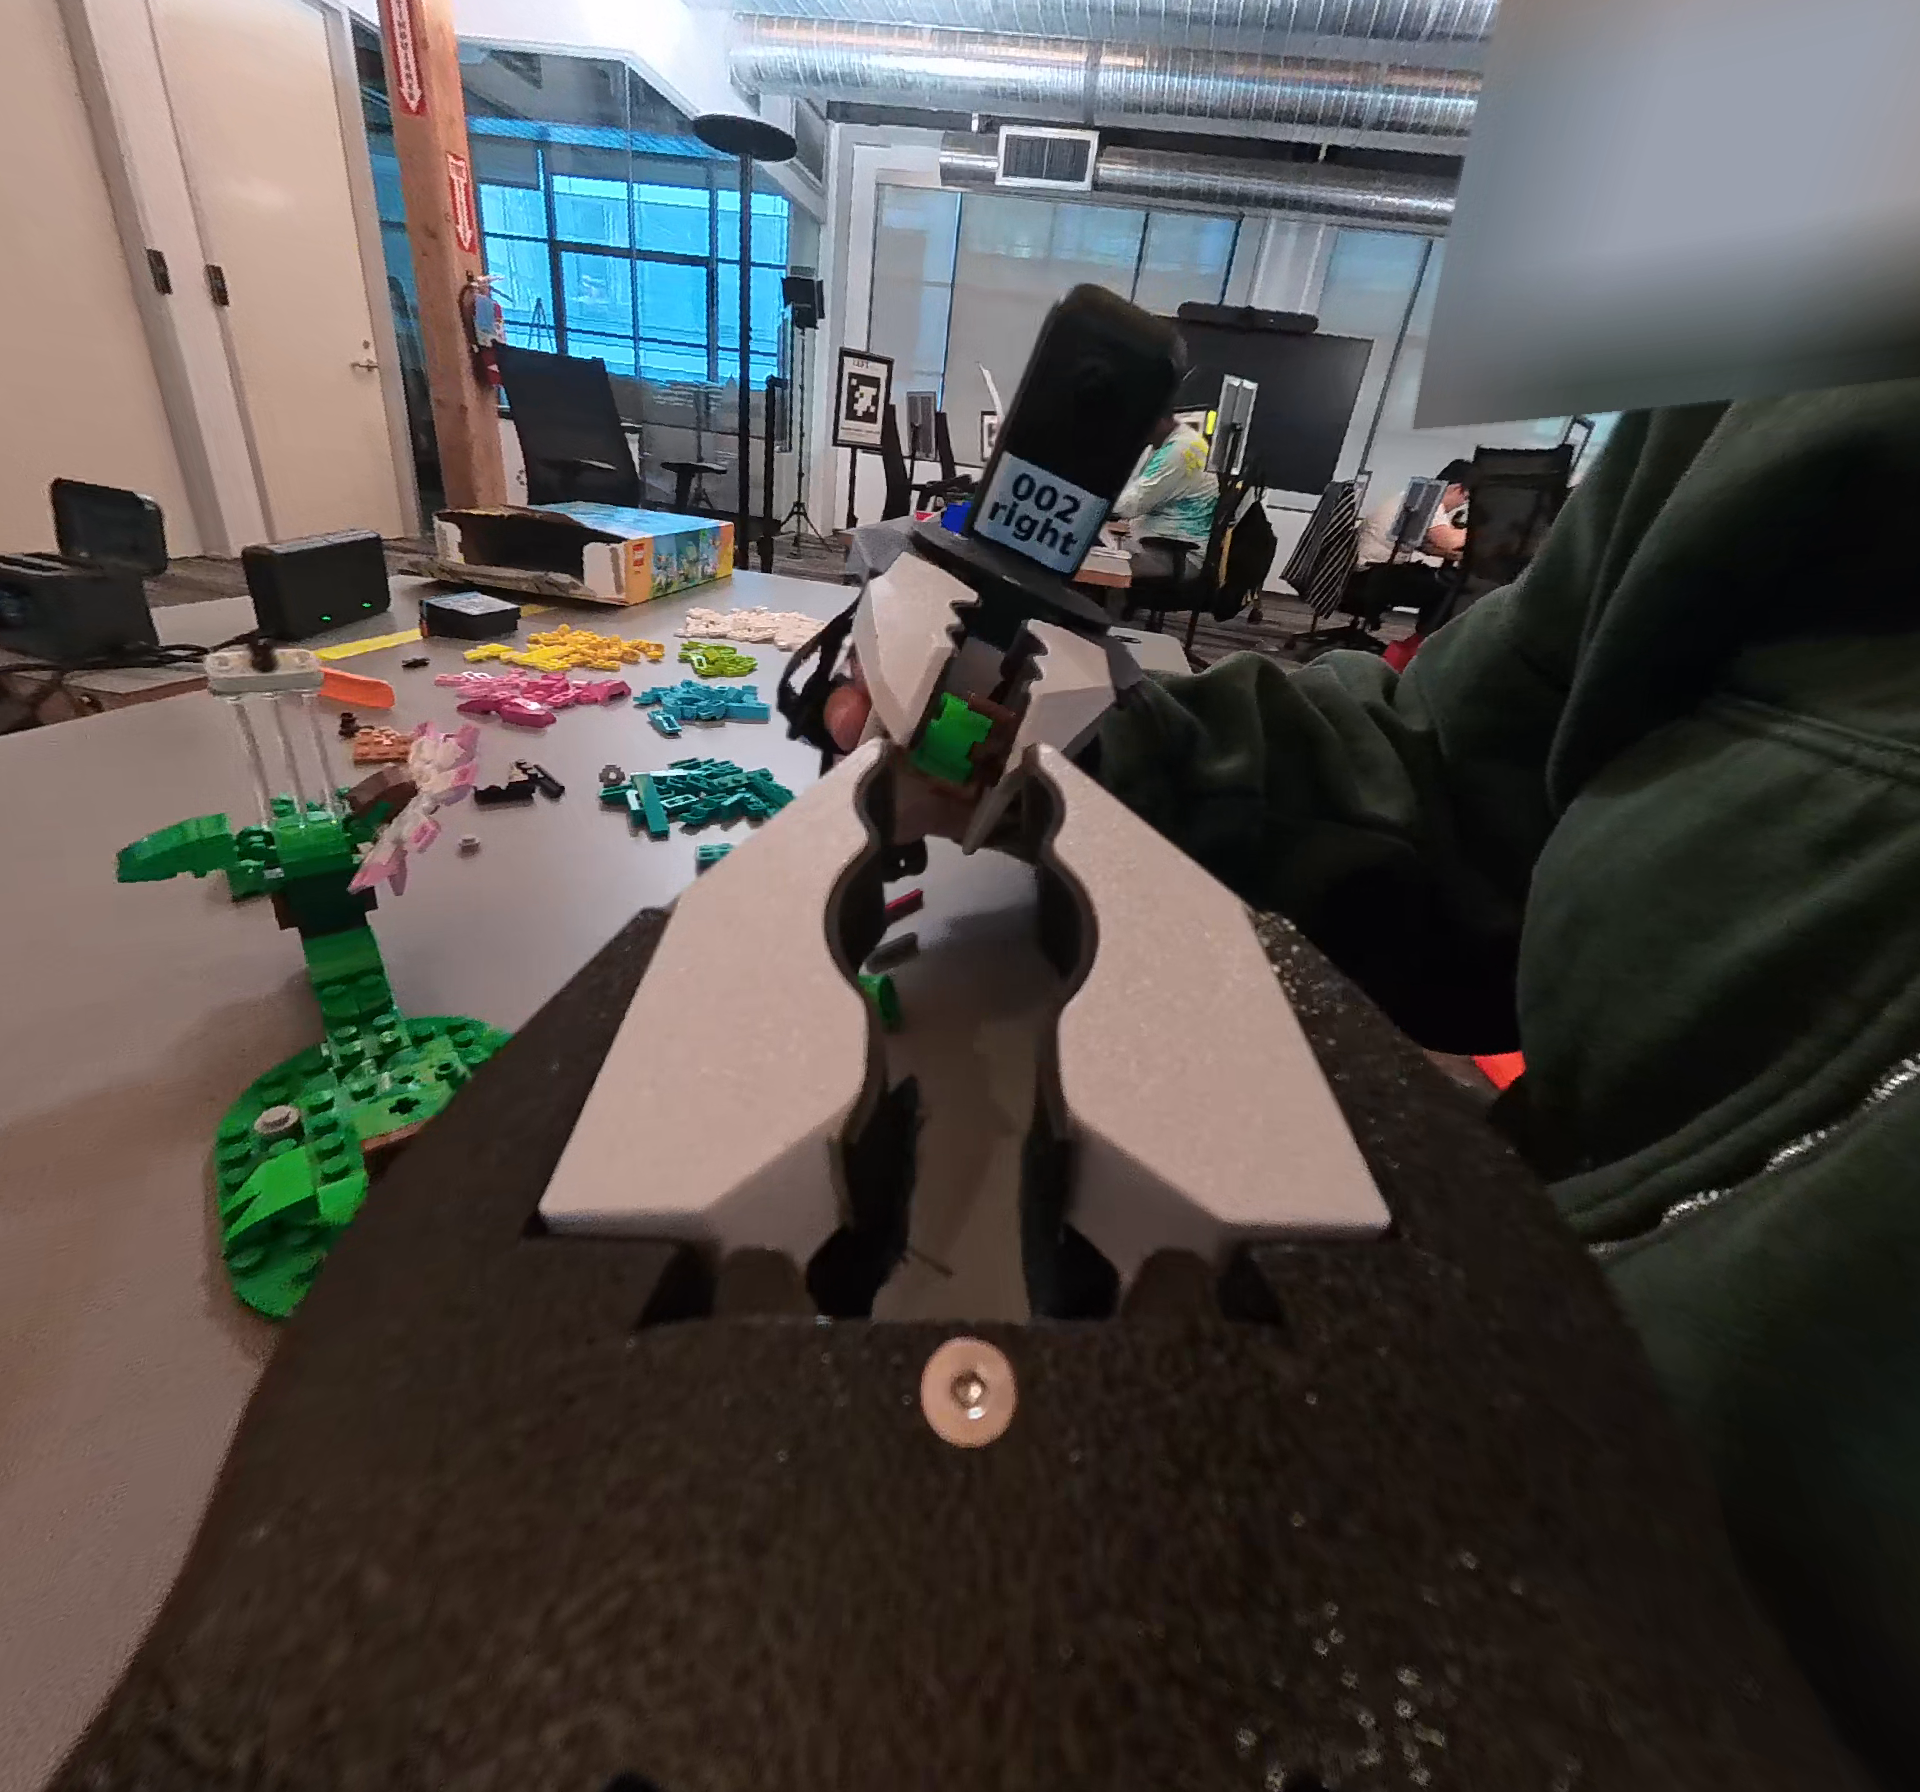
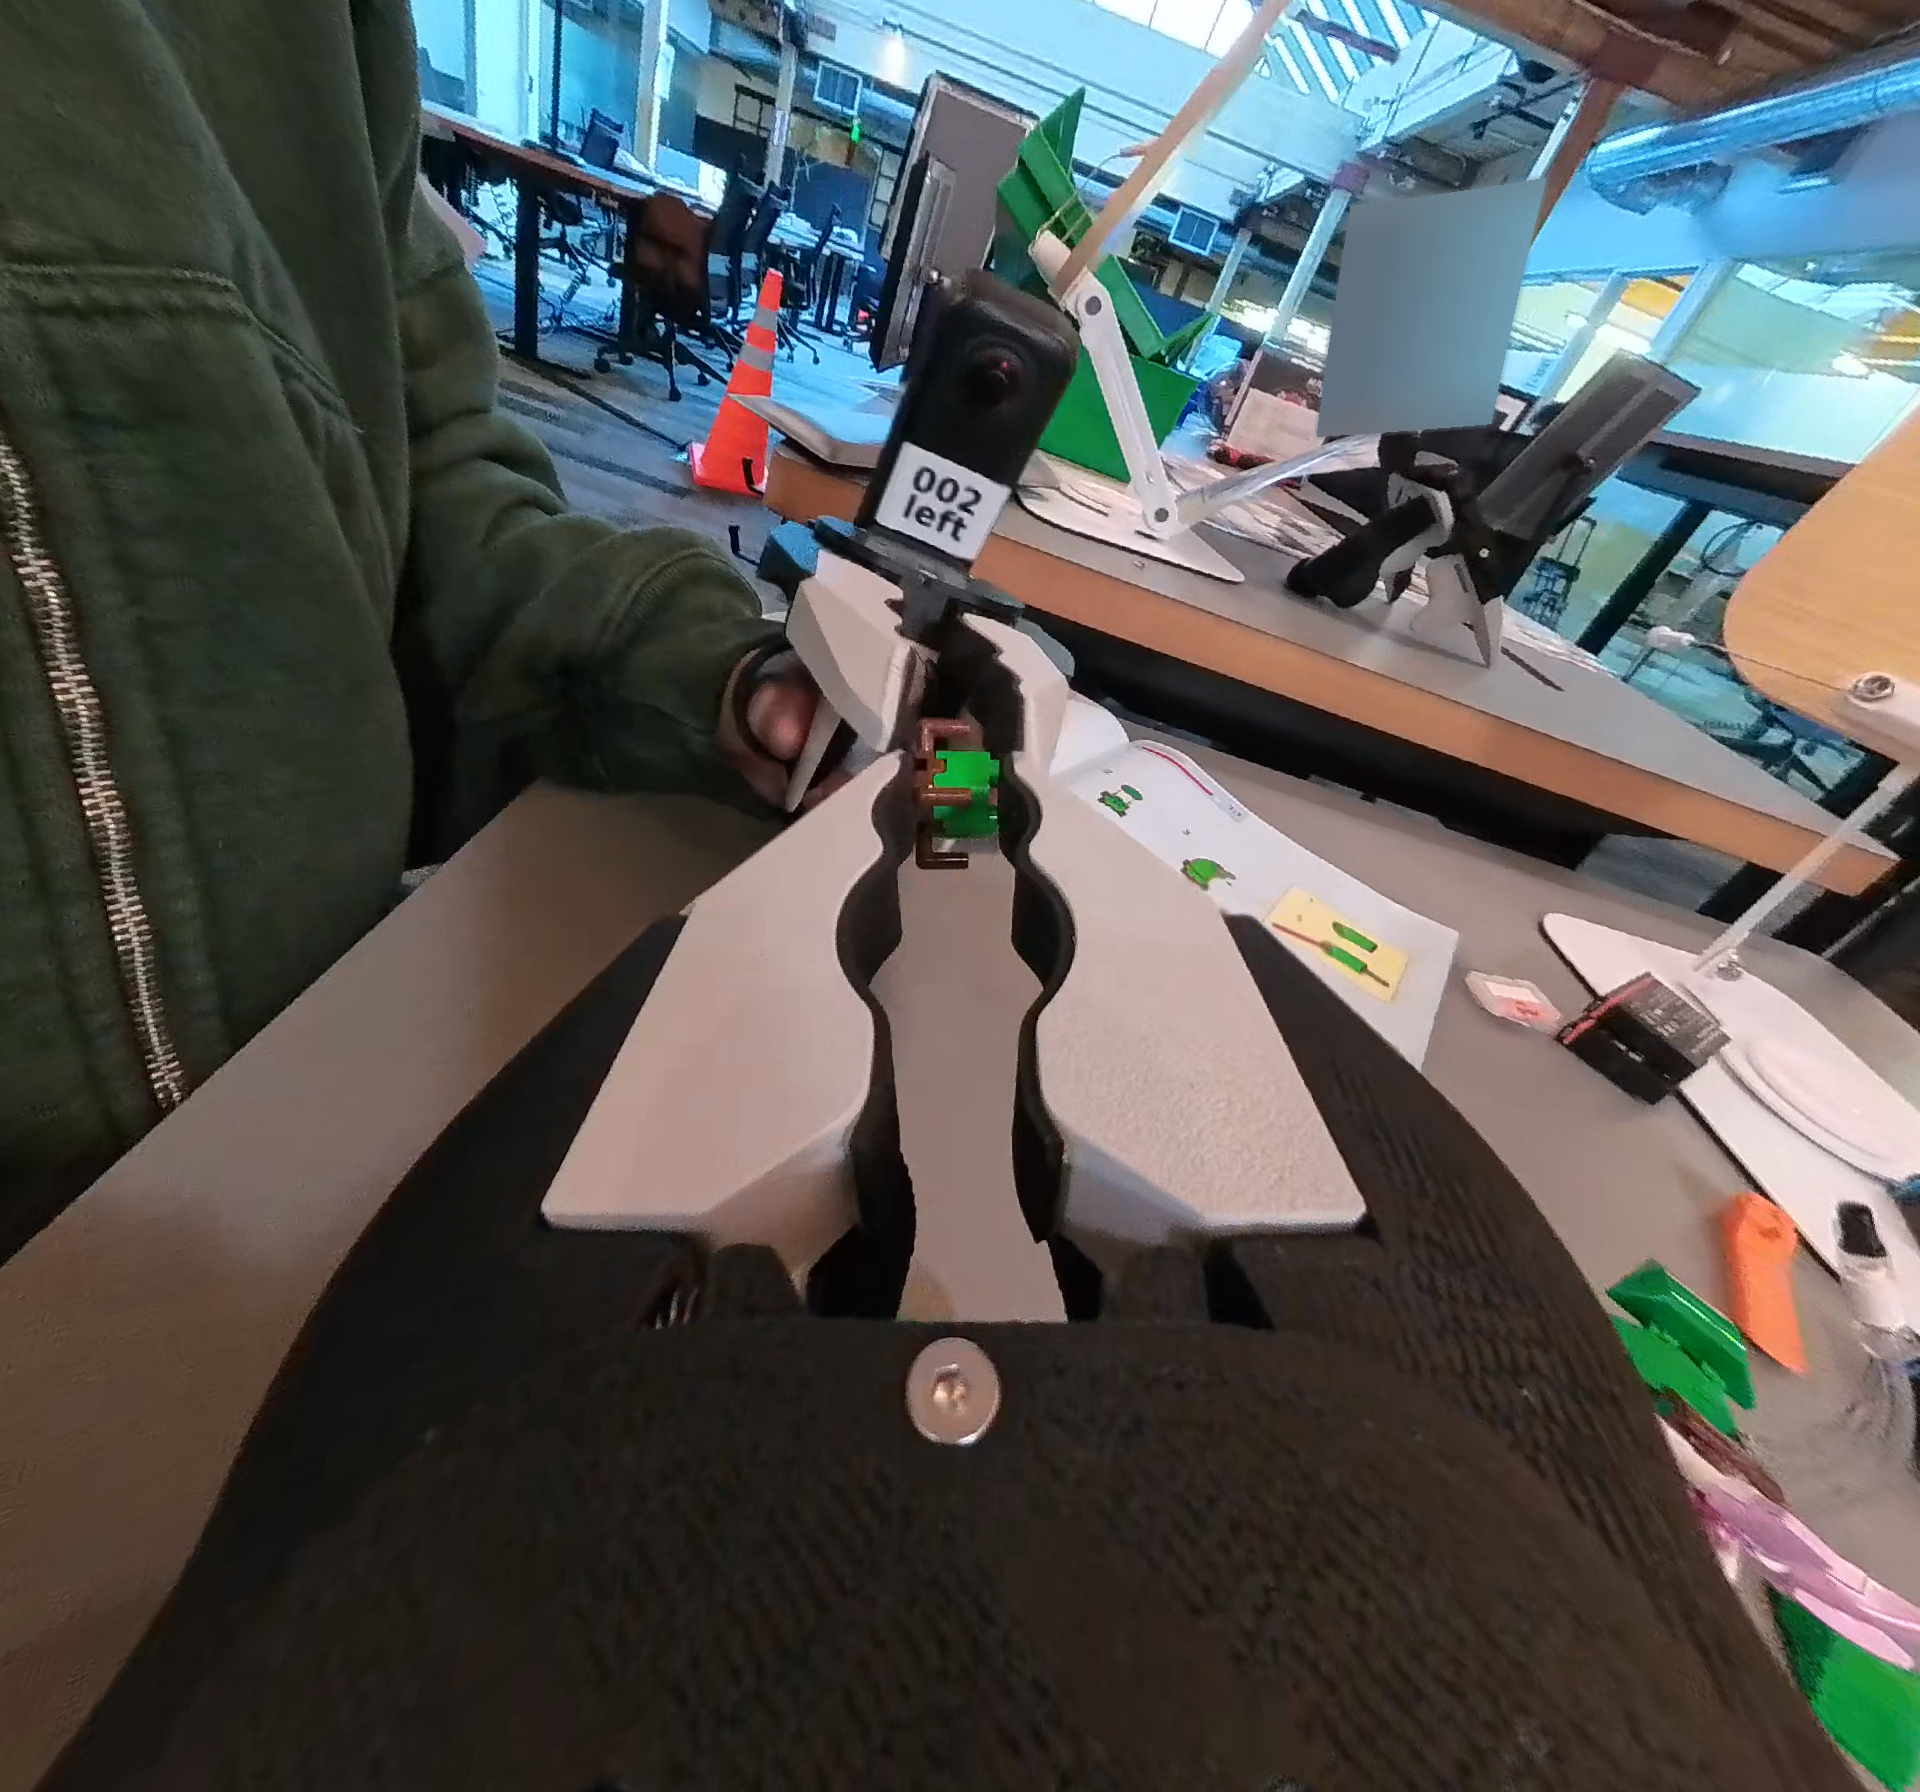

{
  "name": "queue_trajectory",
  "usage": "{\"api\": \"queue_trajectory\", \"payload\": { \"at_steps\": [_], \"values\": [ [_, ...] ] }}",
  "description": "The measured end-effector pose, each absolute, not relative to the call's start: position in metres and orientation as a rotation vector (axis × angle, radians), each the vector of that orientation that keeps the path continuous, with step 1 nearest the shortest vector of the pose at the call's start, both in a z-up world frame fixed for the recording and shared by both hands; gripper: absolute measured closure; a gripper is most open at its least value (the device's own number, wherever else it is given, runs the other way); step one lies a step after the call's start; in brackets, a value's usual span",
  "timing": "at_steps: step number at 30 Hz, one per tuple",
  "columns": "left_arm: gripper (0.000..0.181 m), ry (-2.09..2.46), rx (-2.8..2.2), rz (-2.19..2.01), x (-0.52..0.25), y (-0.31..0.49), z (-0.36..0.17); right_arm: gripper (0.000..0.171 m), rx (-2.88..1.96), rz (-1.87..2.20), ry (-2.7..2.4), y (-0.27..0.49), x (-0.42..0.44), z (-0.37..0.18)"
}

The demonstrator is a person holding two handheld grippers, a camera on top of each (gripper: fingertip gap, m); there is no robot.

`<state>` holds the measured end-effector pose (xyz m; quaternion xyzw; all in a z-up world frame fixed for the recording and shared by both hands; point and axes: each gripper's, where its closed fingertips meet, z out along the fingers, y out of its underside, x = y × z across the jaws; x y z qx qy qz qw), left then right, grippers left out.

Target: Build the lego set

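Observation:
A small green and brown lego assembly (image 1: 948, 740) is held in the air between my two grippers, which face each other tip to tip. My left gripper (image 1: 956, 768) has its fingers closed in on it from the near side. My right gripper (image 2: 951, 784) is closed on the same assembly (image 2: 958, 792). The right gripper shows opposite in the left wrist view (image 1: 966, 703), and the left gripper shows opposite in the right wrist view (image 2: 951, 708). A green plant build (image 1: 332, 921) with clear pillars and a pink figure stands on its green baseplate (image 1: 301, 1150) at the left.
Sorted piles of bricks lie on the grey table: yellow (image 1: 566, 649), pink (image 1: 520, 698), teal (image 1: 707, 703), dark teal (image 1: 696, 797). The lego box (image 1: 592, 553) is behind them. The instruction booklet (image 2: 1247, 869) and an orange brick separator (image 2: 1761, 1275) lie at the right. A person's green jacket sleeve (image 1: 1351, 755) is close. The grippers are tip to tip, or close to it. From either gripper's tips it is about 20 cm to the green plant build (image 1: 332, 921).

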<state>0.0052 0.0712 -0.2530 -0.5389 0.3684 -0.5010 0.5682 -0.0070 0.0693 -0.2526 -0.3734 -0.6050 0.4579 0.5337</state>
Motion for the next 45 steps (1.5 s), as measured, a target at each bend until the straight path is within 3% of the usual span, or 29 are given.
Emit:
{"api": "queue_trajectory", "payload": {
  "at_steps": [17,21,32,45],
  "values": [
    [0.168,0.918,-1.183,-1.094,0.008,0.061,-0.247,0.158,-0.848,1.217,-1.358,0.065,-0.003,-0.238],
    [0.161,0.891,-1.190,-1.089,0.007,0.065,-0.246,0.158,-0.849,1.208,-1.374,0.064,-0.004,-0.240],
    [0.170,0.926,-1.166,-1.045,0.008,0.061,-0.247,0.158,-0.845,1.189,-1.387,0.063,-0.005,-0.241],
    [0.175,0.983,-1.158,-1.027,0.011,0.056,-0.251,0.149,-0.886,1.199,-1.470,0.061,0.002,-0.246]
  ]
}}
